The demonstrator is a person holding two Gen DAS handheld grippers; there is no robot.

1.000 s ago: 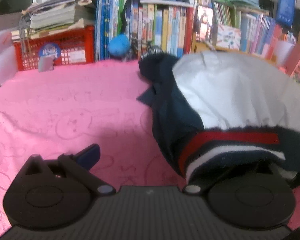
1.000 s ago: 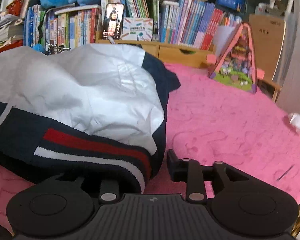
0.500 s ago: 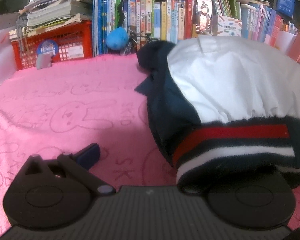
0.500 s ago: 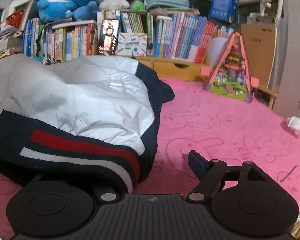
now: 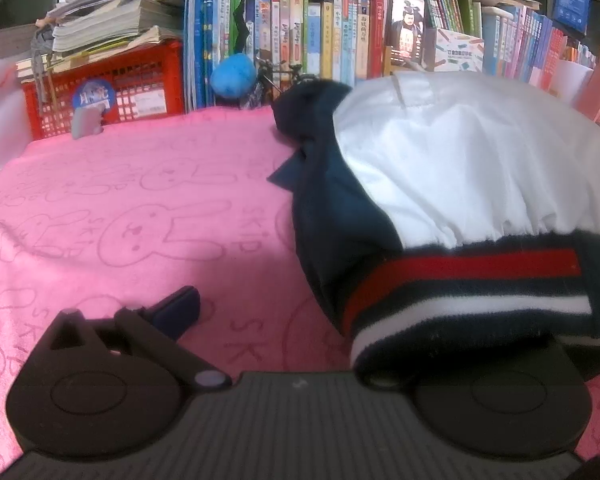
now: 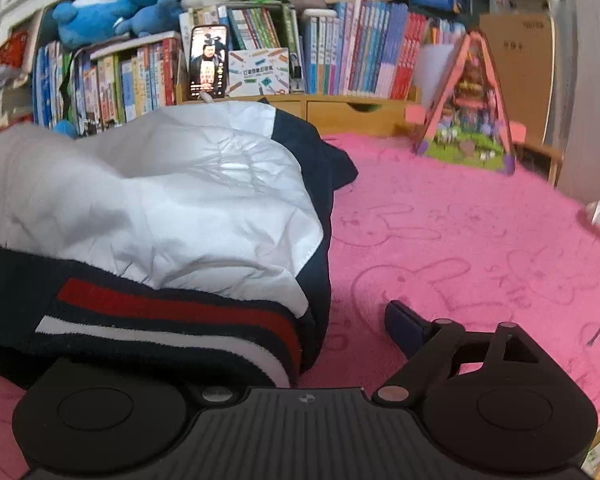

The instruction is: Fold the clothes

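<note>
1. Across the pink bunny-print cloth (image 5: 148, 200) covering the tabletop, I am seeing the jacket (image 5: 452, 184) lying in a heap, white panel on top, navy sides, and a red-and-white striped hem (image 5: 460, 284) facing me.
2. I am holding the left gripper (image 5: 340, 320) with its jaws spread wide; one blue-padded finger (image 5: 180, 308) is sitting over bare cloth, while the other finger is hidden under the striped hem, so I cannot tell whether it is touching fabric.
3. I am seeing the right gripper (image 6: 300, 340) with jaws that have just been opening and are now standing wide; its visible finger (image 6: 404, 324) is resting clear of the jacket (image 6: 204, 208) over pink cloth, and the hem (image 6: 172, 316) is draping over the other side.
4. Along the tabletop's far edge, books (image 6: 340, 56) are standing in a row, a red crate (image 5: 112, 88) is sitting toward the far left corner, and a toy house (image 6: 472, 112) is standing toward the far right.
</note>
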